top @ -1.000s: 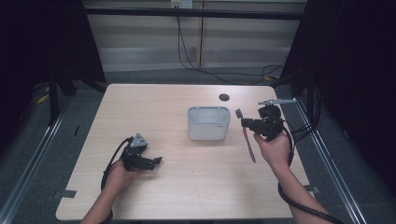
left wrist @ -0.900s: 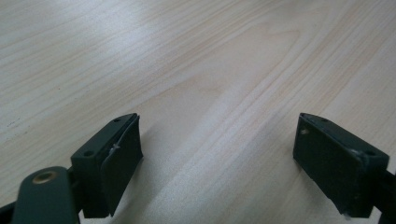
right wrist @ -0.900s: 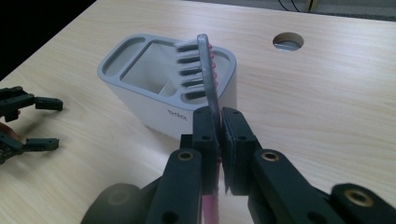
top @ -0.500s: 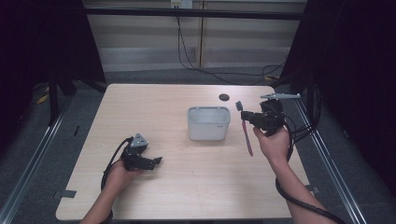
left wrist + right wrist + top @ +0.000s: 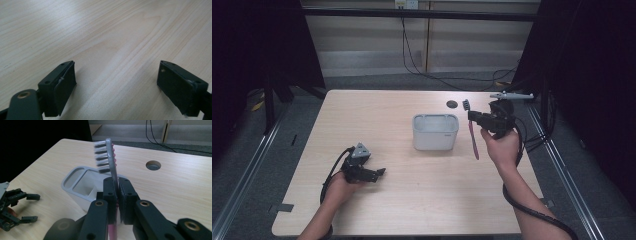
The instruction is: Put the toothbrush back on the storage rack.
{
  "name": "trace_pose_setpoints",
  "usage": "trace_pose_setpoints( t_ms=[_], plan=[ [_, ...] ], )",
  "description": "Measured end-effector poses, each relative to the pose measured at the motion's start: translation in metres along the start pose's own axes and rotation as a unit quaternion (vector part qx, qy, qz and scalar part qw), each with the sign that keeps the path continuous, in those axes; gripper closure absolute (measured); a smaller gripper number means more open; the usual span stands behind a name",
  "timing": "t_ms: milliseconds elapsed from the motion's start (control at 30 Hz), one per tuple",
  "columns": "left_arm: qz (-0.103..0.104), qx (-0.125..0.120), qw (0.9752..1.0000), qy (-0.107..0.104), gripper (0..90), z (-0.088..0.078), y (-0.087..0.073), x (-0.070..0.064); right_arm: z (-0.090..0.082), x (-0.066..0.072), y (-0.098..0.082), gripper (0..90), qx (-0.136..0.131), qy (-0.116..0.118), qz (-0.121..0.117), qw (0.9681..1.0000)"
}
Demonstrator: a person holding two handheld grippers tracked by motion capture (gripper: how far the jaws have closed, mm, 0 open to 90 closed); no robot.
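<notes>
A pink-handled toothbrush [image 5: 472, 136] hangs in the air just right of a white divided holder [image 5: 435, 131] that stands mid-table. My right gripper [image 5: 472, 117] is shut on the toothbrush near its neck, bristle head [image 5: 103, 157] up and the handle pointing down toward the table. In the right gripper view the holder [image 5: 82, 183] lies just behind the jaws. At the table's front left my left gripper [image 5: 379, 174] rests low over the wood, open, with bare tabletop [image 5: 117, 50] between its jaws.
A round cable hole [image 5: 452, 104] sits in the tabletop behind the holder. A grey metal clamp arm [image 5: 511, 95] juts at the right edge. Cables trail off the table's right side, and dark curtains flank both sides.
My right gripper has carried the toothbrush a little to the left, closer to the holder, and turned it more upright. The left gripper has stayed put.
</notes>
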State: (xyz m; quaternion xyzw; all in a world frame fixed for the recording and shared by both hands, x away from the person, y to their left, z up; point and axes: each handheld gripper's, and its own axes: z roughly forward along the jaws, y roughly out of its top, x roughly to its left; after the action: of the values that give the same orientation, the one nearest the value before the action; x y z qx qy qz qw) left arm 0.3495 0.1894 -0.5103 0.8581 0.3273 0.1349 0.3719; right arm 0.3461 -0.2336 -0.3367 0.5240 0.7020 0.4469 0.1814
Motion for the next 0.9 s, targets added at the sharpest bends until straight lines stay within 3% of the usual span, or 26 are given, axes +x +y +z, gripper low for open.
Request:
trace_pose_setpoints(
  t_ms=[500, 900],
  plan=[
    [-0.001, 0.001, 1.0, 0.0, 15.0, 0.0, 0.0, 0.0, -0.002, -0.005, 0.011, 85.0, -0.025, -0.005, 0.015, 0.9996],
    [-0.001, 0.0, 1.0, 0.0, 15.0, 0.0, 0.0, 0.0, 0.002, -0.001, 0.019, 85.0, -0.042, 0.0, 0.018, 0.999]
  ],
)
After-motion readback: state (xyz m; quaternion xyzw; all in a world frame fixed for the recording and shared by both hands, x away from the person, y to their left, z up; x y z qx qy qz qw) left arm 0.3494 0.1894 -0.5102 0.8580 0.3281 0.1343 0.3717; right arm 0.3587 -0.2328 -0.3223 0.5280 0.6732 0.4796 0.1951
